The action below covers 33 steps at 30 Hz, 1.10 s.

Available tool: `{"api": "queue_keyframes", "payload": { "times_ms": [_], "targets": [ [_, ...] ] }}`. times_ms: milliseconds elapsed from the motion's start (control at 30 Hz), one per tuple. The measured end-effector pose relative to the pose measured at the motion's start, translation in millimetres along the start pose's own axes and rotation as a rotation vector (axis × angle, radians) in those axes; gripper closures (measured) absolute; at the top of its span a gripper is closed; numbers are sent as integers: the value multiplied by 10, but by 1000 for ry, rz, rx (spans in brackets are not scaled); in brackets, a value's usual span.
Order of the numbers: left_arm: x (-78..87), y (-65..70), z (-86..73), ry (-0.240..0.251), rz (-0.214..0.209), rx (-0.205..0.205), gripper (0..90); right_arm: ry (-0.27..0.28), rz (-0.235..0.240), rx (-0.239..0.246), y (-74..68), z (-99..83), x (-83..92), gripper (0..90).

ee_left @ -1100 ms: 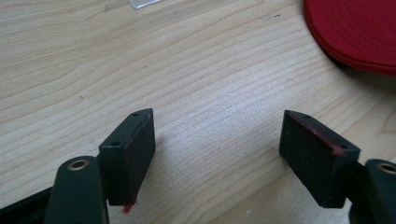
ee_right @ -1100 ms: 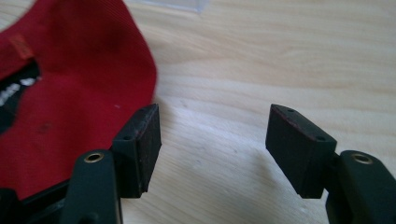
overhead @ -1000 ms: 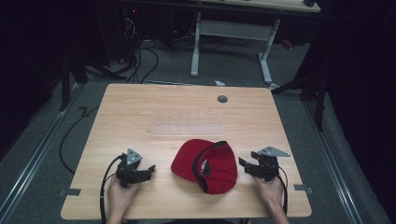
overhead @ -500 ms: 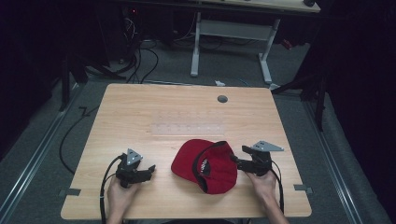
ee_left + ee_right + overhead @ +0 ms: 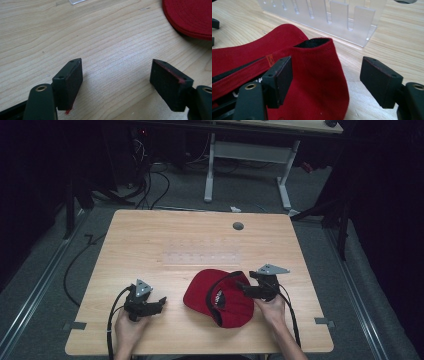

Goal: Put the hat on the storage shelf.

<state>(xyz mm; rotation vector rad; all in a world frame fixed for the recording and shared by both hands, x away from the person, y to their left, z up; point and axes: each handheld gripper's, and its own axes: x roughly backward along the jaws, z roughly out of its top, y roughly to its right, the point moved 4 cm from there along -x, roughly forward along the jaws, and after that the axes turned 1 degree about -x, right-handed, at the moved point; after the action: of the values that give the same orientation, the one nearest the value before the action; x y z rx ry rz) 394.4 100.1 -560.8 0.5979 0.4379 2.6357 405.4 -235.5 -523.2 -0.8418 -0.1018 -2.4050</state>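
Note:
A red cap lies upside down near the table's front edge, its black sweatband showing. My right gripper is open at the cap's right side; in the right gripper view the cap's rear wall stands between the spread jaws, close to the left jaw. My left gripper rests open on the wood left of the cap, with bare table between its jaws. The cap's brim shows at the upper right of the left gripper view.
A clear acrylic rack with slots sits mid-table behind the cap. A round grey cable port is near the far edge. A desk frame and cables stand on the floor beyond the wooden table.
My right gripper has moved left up to the cap, and its jaws now straddle the cap's rear wall. The left gripper has stayed put.

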Motion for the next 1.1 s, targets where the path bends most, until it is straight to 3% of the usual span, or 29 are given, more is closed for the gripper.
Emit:
{"api": "queue_keyframes", "payload": {
  "times_ms": [200,233,367,500,567,600,667,767,800,900,967,1000,1100],
  "targets": [
    [0,1,0,0,-1,0,265,-17,19,-5,-13,27,-94,229],
    [0,0,0,-1,-1,-1,265,-24,47,-23,-27,45,-125,221],
    [0,1,0,0,-1,-1,265,-42,68,-37,-44,56,-187,222],
    [0,1,0,0,-1,-1,265,-69,74,-45,-41,39,-258,257],
    [0,1,-1,0,-1,-1,265,-67,83,-27,-42,35,-279,288],
    [0,1,-1,-1,-1,-1,265,-61,103,-38,-39,36,-300,310],
    [0,1,-1,0,-1,-1,265,-65,98,-41,-34,37,-315,324],
    [0,1,-1,0,-1,0,265,-84,96,-39,-31,15,-353,385],
    [0,0,-1,-1,-1,-1,265,-90,91,-16,-43,1,-367,442],
    [0,1,-1,0,0,-1,265,-94,101,1,-49,-7,-372,495],
    [0,1,-1,0,-1,-1,265,-98,131,-1,-32,-25,-364,603],
    [0,1,-1,0,-1,-1,265,-98,131,-1,-32,-25,-364,603],
    [0,1,-1,0,-1,-1,265,-91,160,2,-1,-43,-317,728]
  ]
}}
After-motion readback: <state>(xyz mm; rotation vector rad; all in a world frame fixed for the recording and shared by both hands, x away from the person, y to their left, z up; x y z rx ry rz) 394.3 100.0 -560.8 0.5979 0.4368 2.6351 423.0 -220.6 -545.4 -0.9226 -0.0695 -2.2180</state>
